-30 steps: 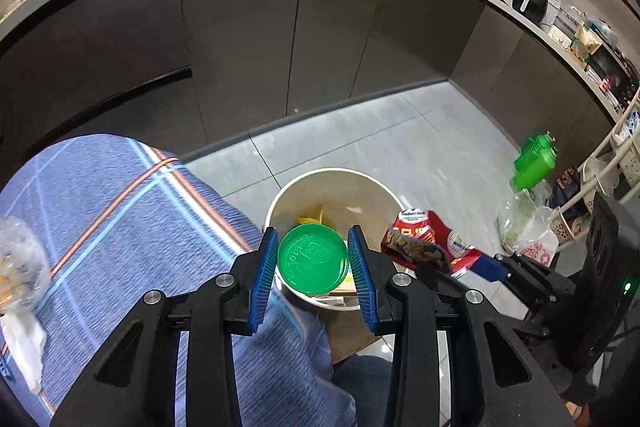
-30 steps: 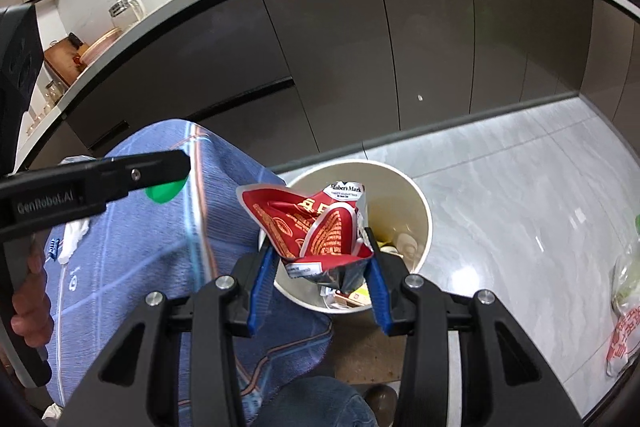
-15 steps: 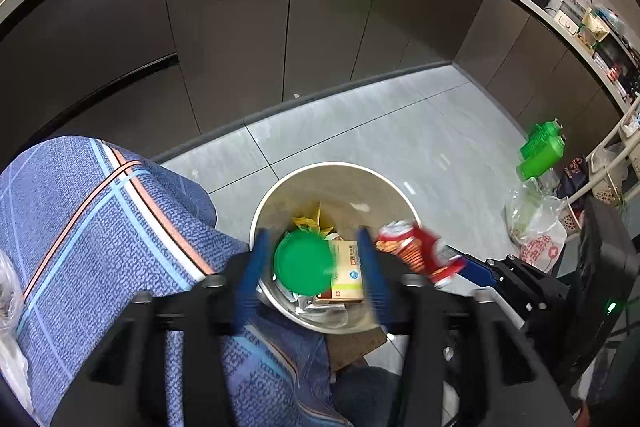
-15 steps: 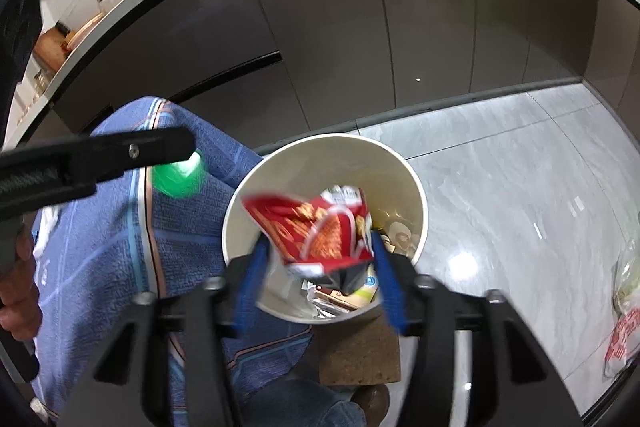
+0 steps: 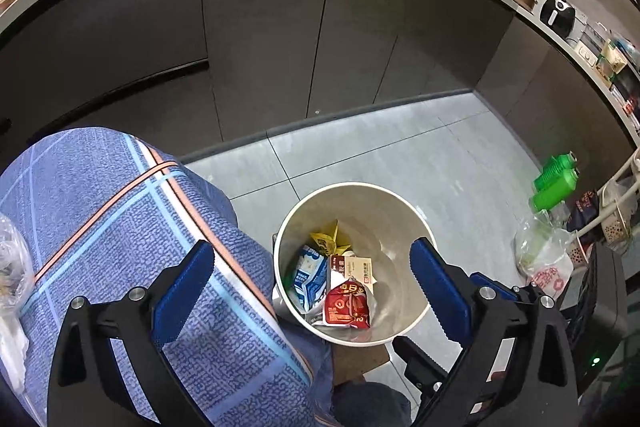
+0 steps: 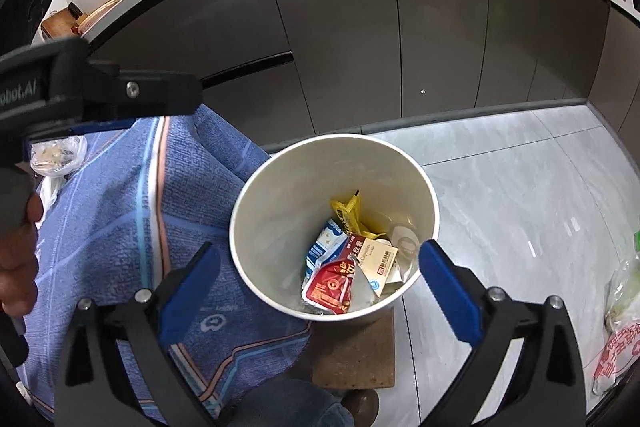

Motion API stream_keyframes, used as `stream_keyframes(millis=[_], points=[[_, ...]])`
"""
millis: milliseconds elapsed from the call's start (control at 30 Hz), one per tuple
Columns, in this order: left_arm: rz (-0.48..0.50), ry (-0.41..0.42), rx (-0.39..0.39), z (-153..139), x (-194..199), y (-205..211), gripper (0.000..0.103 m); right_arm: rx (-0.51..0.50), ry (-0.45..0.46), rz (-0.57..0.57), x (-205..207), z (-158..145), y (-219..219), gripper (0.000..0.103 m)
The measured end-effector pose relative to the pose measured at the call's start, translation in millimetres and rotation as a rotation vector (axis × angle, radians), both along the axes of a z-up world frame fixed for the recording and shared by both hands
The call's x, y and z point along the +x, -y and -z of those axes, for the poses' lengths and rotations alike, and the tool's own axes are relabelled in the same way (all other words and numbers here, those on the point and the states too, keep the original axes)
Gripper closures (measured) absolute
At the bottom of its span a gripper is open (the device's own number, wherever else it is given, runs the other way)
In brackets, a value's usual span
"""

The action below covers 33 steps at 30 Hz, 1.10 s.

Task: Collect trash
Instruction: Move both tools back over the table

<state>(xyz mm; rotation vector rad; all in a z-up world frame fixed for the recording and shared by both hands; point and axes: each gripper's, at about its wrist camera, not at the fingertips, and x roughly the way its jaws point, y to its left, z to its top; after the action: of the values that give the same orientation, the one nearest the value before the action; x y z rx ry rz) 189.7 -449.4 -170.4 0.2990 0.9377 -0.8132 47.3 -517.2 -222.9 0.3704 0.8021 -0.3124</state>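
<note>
Two grippers hung over a trash bin beside a blue-clothed desk.
The left gripper and right gripper had just been opening, empty; the red wrapper lay inside the bin.

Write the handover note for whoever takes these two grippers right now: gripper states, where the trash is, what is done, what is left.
Left gripper: jaws have just been opening, now wide, nothing between them, above the bin.
Right gripper: the same, jaws just opened wide and empty, over the bin.
Bin: on the floor beside the blue cloth-covered surface. Inside lie the red snack wrapper, a blue-white pouch, a yellow wrapper and a small box. The green lid cannot be seen.
Done: both grippers' loads released.
Left: a clear plastic bag sits on the cloth, likely next.
</note>
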Motion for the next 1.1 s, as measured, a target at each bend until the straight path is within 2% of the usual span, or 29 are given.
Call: stream_keyframes(millis=[433,567,667,900,1100], points=[[-0.031,0.014,-0.060,-36.9,-3.0,-53.7,0.009,-0.047,0.063,-0.036,-3.2,-41.6,-26.3,0.004],[-0.054,0.041,-0.052,-52.0,-7.2,-76.4,0.009,-0.061,0.090,-0.064,-3.7,-60.5,-42.4,0.004],[-0.088,0.069,-0.025,-63.1,-11.8,-96.0,0.009,-0.074,0.110,-0.093,-2.3,-72.8,-55.7,0.004],[-0.180,0.107,-0.031,-84.2,-15.3,-161.1,0.009,-0.102,0.148,-0.187,7.6,-99.5,-95.7,0.003],[-0.292,0.099,-0.045,-88.7,-6.3,-221.8,0.009,-0.124,0.160,-0.270,21.1,-112.1,-132.9,0.003]])
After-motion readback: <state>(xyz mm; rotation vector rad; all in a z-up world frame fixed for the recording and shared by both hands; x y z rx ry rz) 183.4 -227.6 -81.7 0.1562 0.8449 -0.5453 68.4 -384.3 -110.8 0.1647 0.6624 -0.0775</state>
